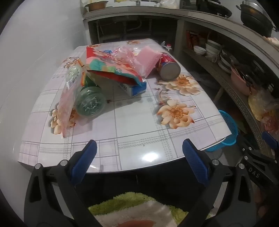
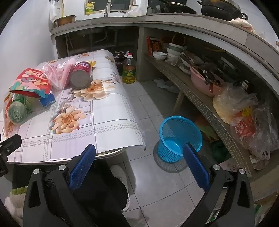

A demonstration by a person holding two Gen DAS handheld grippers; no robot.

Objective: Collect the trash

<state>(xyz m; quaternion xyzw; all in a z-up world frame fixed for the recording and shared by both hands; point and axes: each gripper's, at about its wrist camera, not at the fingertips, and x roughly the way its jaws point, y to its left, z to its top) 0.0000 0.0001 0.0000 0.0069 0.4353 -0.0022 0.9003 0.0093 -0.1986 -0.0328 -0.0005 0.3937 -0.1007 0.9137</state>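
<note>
Both claws spread wide, nothing between them. Left gripper hangs over the table's near edge; trash pile with green bottle, red bag and can lies ahead, well apart. Right gripper sits over the floor, blue basket just ahead.

oil bottle, stacked bowls, wok

Flower-print table: green bottle at 9 o'clock, blue box centre, red can at 1 o'clock.
</note>
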